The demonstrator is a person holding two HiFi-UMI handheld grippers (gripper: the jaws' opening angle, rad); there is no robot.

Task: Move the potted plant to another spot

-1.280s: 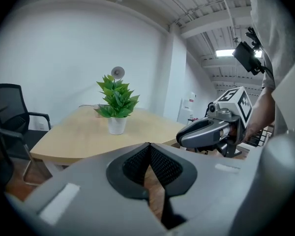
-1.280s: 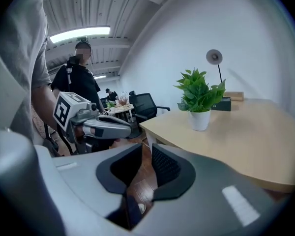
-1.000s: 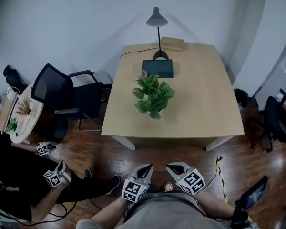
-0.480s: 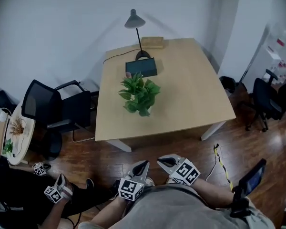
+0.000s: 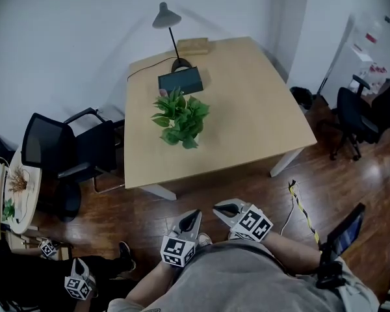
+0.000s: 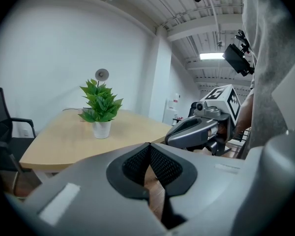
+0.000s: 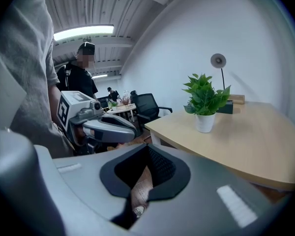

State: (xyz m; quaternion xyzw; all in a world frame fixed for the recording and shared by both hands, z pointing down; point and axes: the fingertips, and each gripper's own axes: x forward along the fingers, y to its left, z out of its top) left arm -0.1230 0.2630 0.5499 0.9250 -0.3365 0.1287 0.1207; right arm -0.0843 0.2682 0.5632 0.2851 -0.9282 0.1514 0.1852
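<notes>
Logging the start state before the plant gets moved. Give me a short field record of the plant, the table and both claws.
potted plant: upright on table, white pot, nothing touching it
behind plant: dark box, desk lamp
left claw: shut, empty, short of the table
right claw: shut, empty, short of the table

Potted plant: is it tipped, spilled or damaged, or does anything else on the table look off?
Nothing stands out. The potted plant stands upright in its white pot on the table, leaves intact, with no soil visible around it. The lamp behind it is upright too.
</notes>
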